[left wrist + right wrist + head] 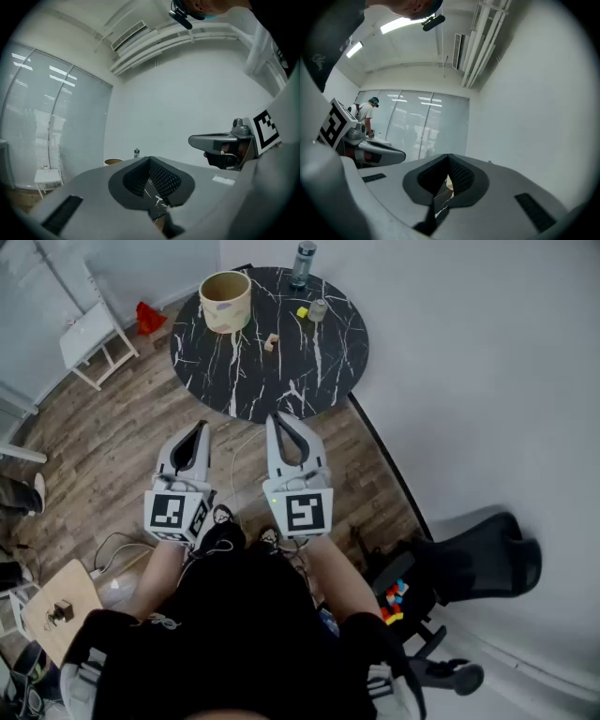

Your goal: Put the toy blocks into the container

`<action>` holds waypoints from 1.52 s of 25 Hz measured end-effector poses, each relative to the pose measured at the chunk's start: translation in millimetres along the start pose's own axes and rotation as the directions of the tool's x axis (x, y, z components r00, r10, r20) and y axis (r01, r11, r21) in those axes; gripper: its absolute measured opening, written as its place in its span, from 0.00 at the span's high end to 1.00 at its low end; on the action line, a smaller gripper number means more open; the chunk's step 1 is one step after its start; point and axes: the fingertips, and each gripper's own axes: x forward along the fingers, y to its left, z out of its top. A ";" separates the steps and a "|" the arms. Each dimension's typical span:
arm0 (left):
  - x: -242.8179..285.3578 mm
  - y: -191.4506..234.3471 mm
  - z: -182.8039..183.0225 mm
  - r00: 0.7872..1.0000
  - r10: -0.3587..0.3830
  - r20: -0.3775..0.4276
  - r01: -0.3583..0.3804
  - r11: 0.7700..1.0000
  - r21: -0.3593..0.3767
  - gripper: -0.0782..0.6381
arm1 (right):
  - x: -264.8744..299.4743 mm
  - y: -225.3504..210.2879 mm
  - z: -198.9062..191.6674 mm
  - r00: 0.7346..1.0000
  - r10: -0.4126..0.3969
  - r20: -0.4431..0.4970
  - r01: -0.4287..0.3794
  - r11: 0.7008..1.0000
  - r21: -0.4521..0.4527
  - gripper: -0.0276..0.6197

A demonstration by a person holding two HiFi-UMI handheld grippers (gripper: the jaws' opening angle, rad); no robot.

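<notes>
- i see the table [319,362] top as black stone with white veins, smooth and slightly glossy.
- the floor [103,437] looks like matt wood planks.
- the container [226,301] is matt beige; card or ceramic, i can't tell.
- the left gripper [201,427] and right gripper [277,418] look like smooth matt grey plastic.
- their pads [161,180] are black with a rough mesh texture.
- the bottle [303,263] looks like clear plastic.

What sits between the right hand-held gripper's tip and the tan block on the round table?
Only bare black marbled tabletop; the head view shows nothing else between the right hand-held gripper and the tan block.
</notes>
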 end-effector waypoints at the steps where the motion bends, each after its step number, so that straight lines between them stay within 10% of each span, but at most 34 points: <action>1: 3.3 4.4 -3.3 1.000 -0.002 -0.009 0.002 1.000 0.005 0.89 | 5.4 4.3 -3.4 1.000 0.006 -0.003 -0.006 1.000 0.005 0.96; 16: 45.8 67.7 -23.4 0.988 -0.140 -0.064 0.140 0.990 -0.011 0.89 | 73.9 40.0 -42.9 0.994 0.000 -0.112 -0.002 1.000 -0.017 0.96; 38: 289.0 101.6 -48.5 0.961 -0.107 -0.253 0.113 0.994 0.008 0.89 | 222.0 -132.5 -157.1 0.959 0.115 -0.259 -0.091 0.991 0.101 0.96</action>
